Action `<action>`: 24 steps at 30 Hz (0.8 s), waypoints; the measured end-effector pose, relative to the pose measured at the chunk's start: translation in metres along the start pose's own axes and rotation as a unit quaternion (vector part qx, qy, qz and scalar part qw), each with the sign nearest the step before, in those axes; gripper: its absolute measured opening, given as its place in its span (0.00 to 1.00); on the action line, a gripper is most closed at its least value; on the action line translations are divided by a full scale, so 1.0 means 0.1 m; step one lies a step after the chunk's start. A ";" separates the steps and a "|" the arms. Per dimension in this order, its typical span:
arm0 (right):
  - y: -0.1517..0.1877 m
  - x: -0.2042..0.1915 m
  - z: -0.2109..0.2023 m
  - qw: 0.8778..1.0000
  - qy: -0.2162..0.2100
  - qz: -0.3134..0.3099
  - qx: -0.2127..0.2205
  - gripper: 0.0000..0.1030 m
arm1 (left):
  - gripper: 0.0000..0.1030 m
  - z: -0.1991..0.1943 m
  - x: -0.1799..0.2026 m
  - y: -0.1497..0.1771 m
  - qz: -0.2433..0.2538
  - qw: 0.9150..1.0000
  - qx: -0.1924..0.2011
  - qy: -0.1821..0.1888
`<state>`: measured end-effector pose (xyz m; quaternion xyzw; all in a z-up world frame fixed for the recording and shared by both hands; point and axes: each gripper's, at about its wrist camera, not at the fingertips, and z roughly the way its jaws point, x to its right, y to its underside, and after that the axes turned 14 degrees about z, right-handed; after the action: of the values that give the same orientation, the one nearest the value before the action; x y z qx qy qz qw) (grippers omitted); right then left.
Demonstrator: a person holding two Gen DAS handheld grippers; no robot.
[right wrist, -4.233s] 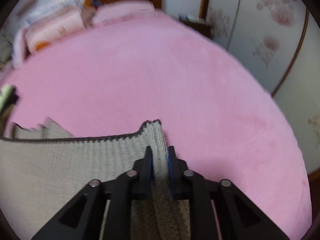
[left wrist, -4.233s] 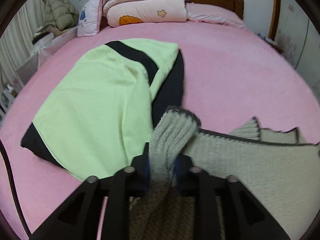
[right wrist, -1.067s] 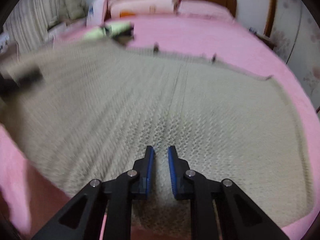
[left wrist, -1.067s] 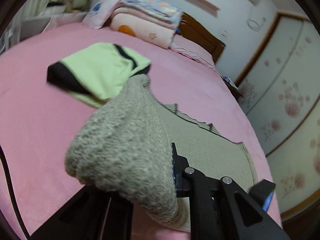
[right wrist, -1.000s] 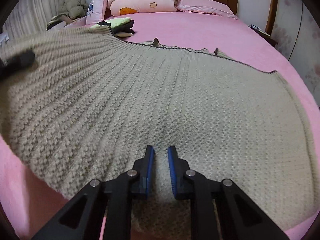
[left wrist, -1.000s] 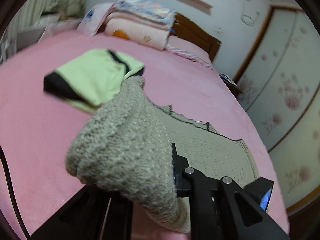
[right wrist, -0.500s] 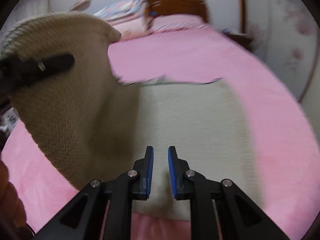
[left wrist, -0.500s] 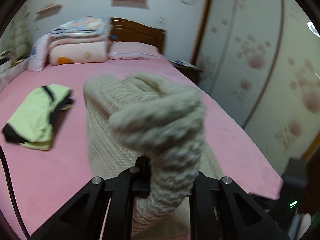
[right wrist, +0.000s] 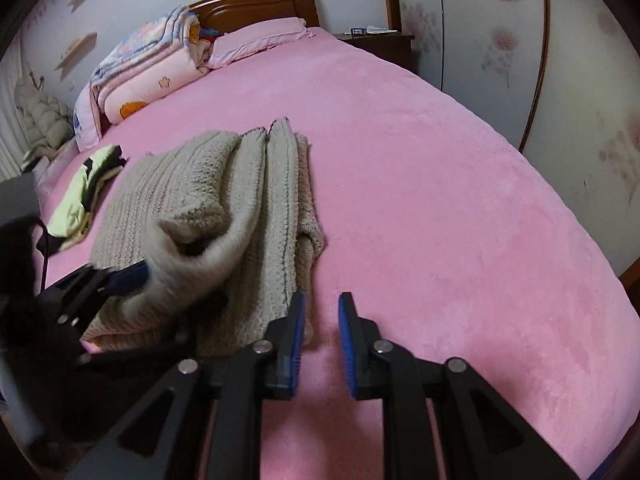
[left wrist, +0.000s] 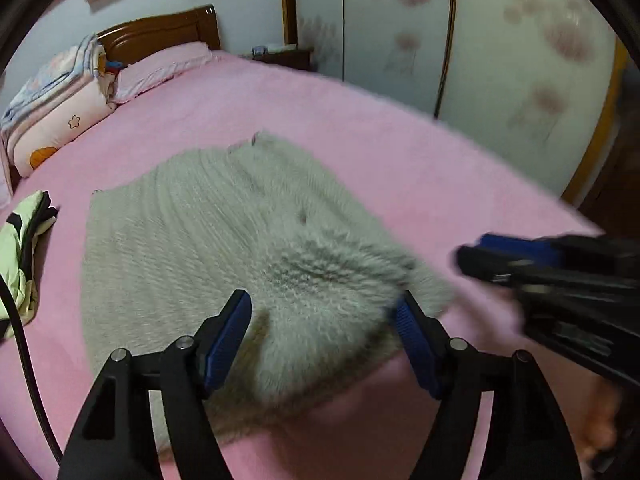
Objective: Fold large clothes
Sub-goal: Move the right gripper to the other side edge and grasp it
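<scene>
A beige knit sweater (left wrist: 224, 240) lies folded over on the pink bed (left wrist: 360, 128). It also shows in the right wrist view (right wrist: 240, 208), stacked in layers. My left gripper (left wrist: 322, 316) is open wide just above the sweater's near folded edge, holding nothing. It appears in the right wrist view (right wrist: 120, 276) at the left, with the top flap still loose beside it. My right gripper (right wrist: 320, 312) is open a little and empty, over bare bed just right of the sweater. It shows blurred in the left wrist view (left wrist: 520, 256).
A folded green and black garment (left wrist: 20, 248) lies left of the sweater, seen too in the right wrist view (right wrist: 88, 188). Stacked quilts (right wrist: 148, 64) and a pillow (right wrist: 260, 40) sit by the headboard. Wardrobe doors (left wrist: 500, 60) and a nightstand (right wrist: 380, 44) stand at the right.
My left gripper carried the sweater's side over to the right, laid it on the rest and opened. The right gripper moved off the sweater to its right.
</scene>
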<state>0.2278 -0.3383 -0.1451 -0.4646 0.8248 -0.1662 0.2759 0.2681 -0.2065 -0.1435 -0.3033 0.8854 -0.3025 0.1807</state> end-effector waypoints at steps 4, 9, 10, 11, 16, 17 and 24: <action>-0.10 -0.04 -0.19 0.999 -0.047 0.013 0.012 0.43 | 0.72 -0.58 -0.30 0.01 -0.039 0.997 0.054 -0.028; -0.32 -0.29 -0.21 0.996 -0.094 0.006 0.005 0.50 | 0.84 -1.03 -0.82 0.18 -0.125 0.981 0.082 -0.120; -0.34 -0.34 -0.19 0.995 -0.095 0.002 0.001 0.50 | 0.84 -1.07 -0.93 0.23 -0.139 0.977 0.080 -0.140; -0.37 -0.41 -0.15 0.995 -0.095 -0.005 -0.006 0.50 | 0.85 -1.08 -1.07 0.30 -0.156 0.973 0.073 -0.155; -0.37 -0.64 0.08 0.995 -0.085 -0.042 -0.042 0.50 | 0.85 -0.78 -1.49 0.53 -0.212 0.963 0.020 -0.168; -0.35 -0.65 0.13 0.994 -0.081 -0.044 -0.051 0.50 | 0.85 -0.68 -1.55 0.59 -0.221 0.961 0.007 -0.166; -0.38 -0.49 0.66 0.985 -0.103 0.016 -0.135 0.50 | 0.85 -0.11 -1.49 0.86 -0.251 0.957 -0.050 -0.134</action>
<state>0.3140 -0.3174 -0.1622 -0.4994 0.8142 -0.0004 0.2963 0.3375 -0.0504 -0.1705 -0.5625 0.7623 -0.2496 0.2004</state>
